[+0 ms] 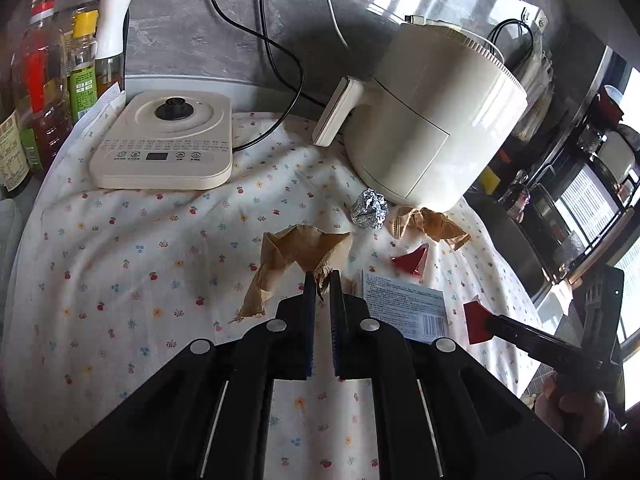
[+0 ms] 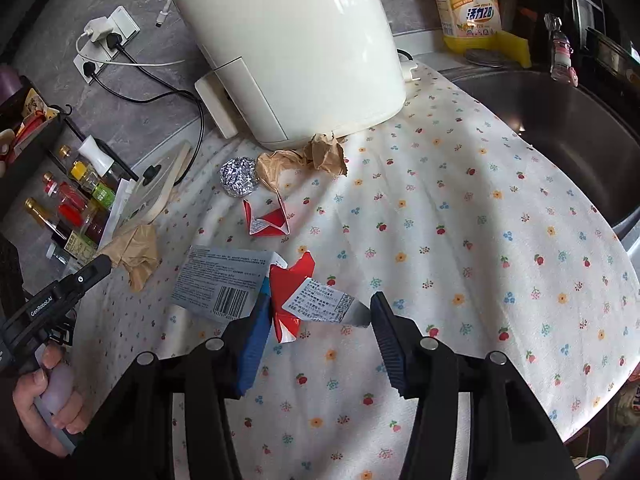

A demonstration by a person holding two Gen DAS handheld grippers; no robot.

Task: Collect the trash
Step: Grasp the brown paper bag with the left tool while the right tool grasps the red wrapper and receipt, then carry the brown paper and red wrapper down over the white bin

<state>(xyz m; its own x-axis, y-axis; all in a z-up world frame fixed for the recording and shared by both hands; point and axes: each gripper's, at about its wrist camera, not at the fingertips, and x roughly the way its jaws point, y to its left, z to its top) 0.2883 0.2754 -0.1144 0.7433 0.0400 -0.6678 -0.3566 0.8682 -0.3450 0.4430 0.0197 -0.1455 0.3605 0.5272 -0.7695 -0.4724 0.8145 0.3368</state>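
While the left gripper (image 1: 323, 280) pinches brown paper (image 1: 296, 252) mid-cloth, right gripper (image 2: 320, 320) clamps a red wrapper (image 2: 304, 296), foil ball (image 2: 238, 178) near the fryer (image 2: 296, 40), sink (image 2: 560, 120) off the cloth's (image 2: 480, 240) right edge.

Home kitchen, sink (image 2: 560, 128), oil bottles (image 1: 44, 92), air fryer (image 1: 432, 120)

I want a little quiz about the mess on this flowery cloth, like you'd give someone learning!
1. True or false: the left gripper is shut on brown paper.
2. What does the right gripper have between its fingers? A) foil ball B) red carton piece C) bottle
3. What shiny trash lies beside the white cooker?

Key:
1. True.
2. B, the red carton piece.
3. The foil ball.
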